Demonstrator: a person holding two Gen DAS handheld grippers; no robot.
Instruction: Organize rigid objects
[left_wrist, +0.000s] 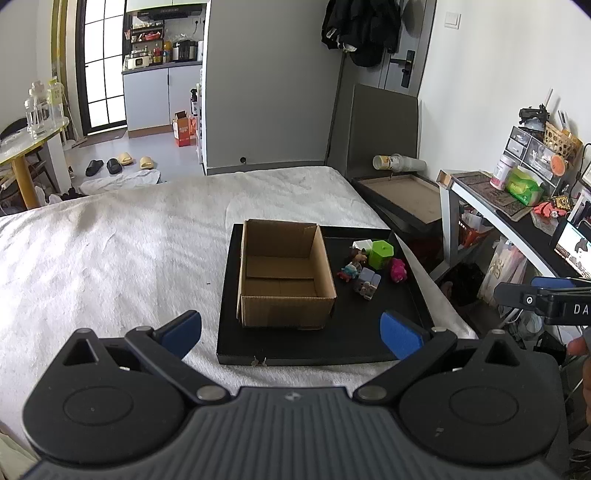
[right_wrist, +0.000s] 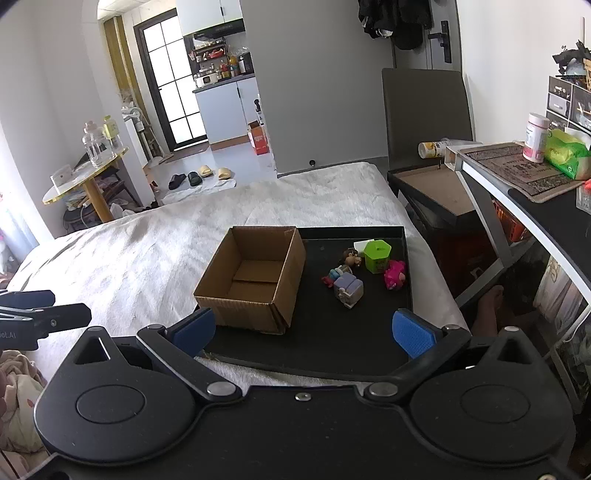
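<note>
While both grippers hung short of the tray's (left_wrist: 321, 360) near edge, the left gripper (left_wrist: 291, 332) and right gripper (right_wrist: 303, 332) stood spread wide with nothing between the blue pads. Toys sat bunched toward the tray's far right corner: green block (left_wrist: 381, 253), white piece (left_wrist: 361, 244), pink figure (left_wrist: 399, 269), grey cube (left_wrist: 366, 282), two small figures touching it. Box (left_wrist: 284, 273) filled the tray's left half, mouth up, empty, long axis running near edge to far edge. Pink figure lay on its side, probably head toward the near edge; too small to be sure. Risks: wide jaws closing on one toy could knock its neighbours; a low reach over the box could catch its near wall and shove it; tray sat on soft bedding and could tip under pressure.
</note>
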